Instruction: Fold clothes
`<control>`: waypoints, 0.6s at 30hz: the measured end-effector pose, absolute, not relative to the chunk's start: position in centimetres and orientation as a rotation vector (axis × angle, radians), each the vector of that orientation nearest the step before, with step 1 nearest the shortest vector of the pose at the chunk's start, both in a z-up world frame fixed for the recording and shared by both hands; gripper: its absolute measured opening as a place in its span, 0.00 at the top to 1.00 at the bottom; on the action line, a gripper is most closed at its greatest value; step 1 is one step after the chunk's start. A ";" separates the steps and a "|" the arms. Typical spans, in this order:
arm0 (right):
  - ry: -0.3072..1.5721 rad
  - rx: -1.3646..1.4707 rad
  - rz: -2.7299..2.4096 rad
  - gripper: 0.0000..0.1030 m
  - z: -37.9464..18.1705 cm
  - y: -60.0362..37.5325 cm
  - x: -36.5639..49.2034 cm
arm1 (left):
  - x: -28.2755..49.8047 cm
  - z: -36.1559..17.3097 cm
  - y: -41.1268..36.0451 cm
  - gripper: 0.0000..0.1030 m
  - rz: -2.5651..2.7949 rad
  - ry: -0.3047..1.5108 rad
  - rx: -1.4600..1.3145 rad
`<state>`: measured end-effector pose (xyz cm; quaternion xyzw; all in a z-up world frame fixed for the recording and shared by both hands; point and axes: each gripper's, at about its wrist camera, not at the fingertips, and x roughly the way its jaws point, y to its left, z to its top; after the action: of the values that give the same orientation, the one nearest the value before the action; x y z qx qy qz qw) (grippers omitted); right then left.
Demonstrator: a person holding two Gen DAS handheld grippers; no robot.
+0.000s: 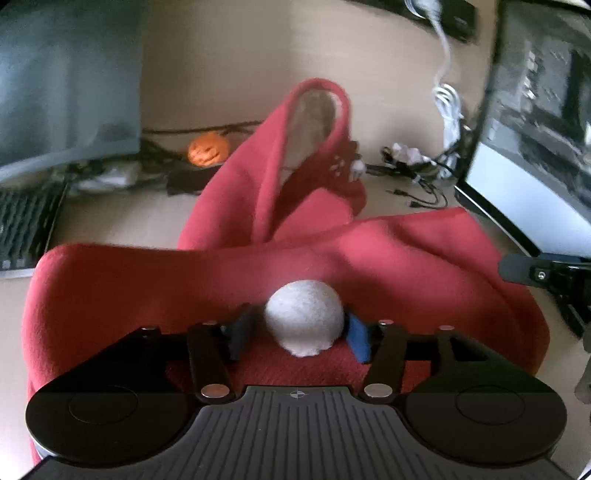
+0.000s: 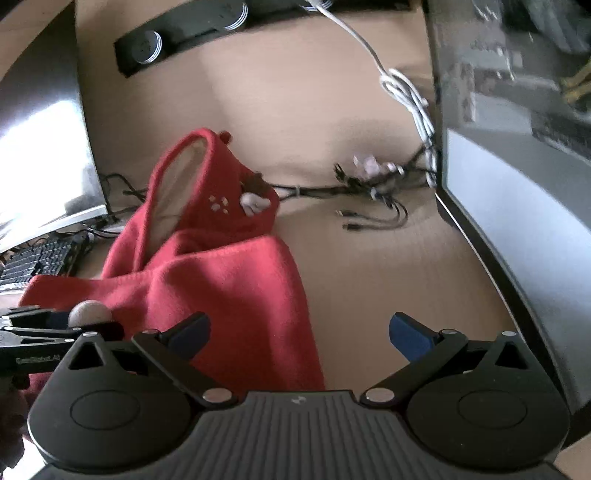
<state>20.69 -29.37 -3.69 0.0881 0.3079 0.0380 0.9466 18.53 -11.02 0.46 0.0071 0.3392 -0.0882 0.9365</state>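
Observation:
A red fleece garment (image 1: 258, 266) lies crumpled on the beige desk, its hood opening (image 1: 314, 110) standing up at the back. A white pom-pom (image 1: 303, 320) on the garment sits between the pads of my left gripper (image 1: 297, 334), whose jaws are closed in on it. In the right wrist view the garment (image 2: 229, 280) lies left of centre, with small white markings (image 2: 219, 204) near the hood. My right gripper (image 2: 299, 334) is open and empty, its left pad (image 2: 190, 332) over the cloth's right edge. The left gripper (image 2: 44, 328) shows at the far left with the pom-pom (image 2: 89, 313).
An orange pumpkin toy (image 1: 208, 149), a keyboard (image 1: 22, 229) and a monitor (image 1: 62, 81) are at the left. Another monitor (image 1: 535, 147) stands at the right. Tangled black cables (image 2: 373, 184) and a white cable (image 2: 406, 92) lie behind the garment. A black bar (image 2: 192, 29) lies at the back.

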 end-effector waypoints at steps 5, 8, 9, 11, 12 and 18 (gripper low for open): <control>0.628 0.202 0.065 0.00 -3.7 -29.9 20.8 | 18.7 1.2 -11.5 0.59 -0.190 0.658 0.053; 0.614 0.188 0.075 0.00 -3.3 -29.7 21.0 | 18.4 2.8 -11.3 0.58 -0.185 0.590 0.061; 0.614 0.186 0.078 0.00 -3.3 -29.7 21.2 | 18.6 2.6 -11.4 0.58 -0.183 0.589 0.072; 0.610 0.180 0.086 0.00 -3.2 -29.4 21.6 | 19.0 2.0 -11.5 0.58 -0.177 0.597 0.091; 0.600 0.176 0.099 0.00 -2.9 -29.2 21.9 | 19.2 1.3 -11.6 0.58 -0.174 0.613 0.097; 0.536 0.153 0.179 0.00 -1.0 -27.8 23.5 | 19.5 -0.1 -11.3 0.46 -0.168 0.629 0.075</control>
<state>23.54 -27.82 -1.02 0.0752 0.2642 0.0883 0.9575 19.49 -11.28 -0.15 0.0366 0.3087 -0.0827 0.9468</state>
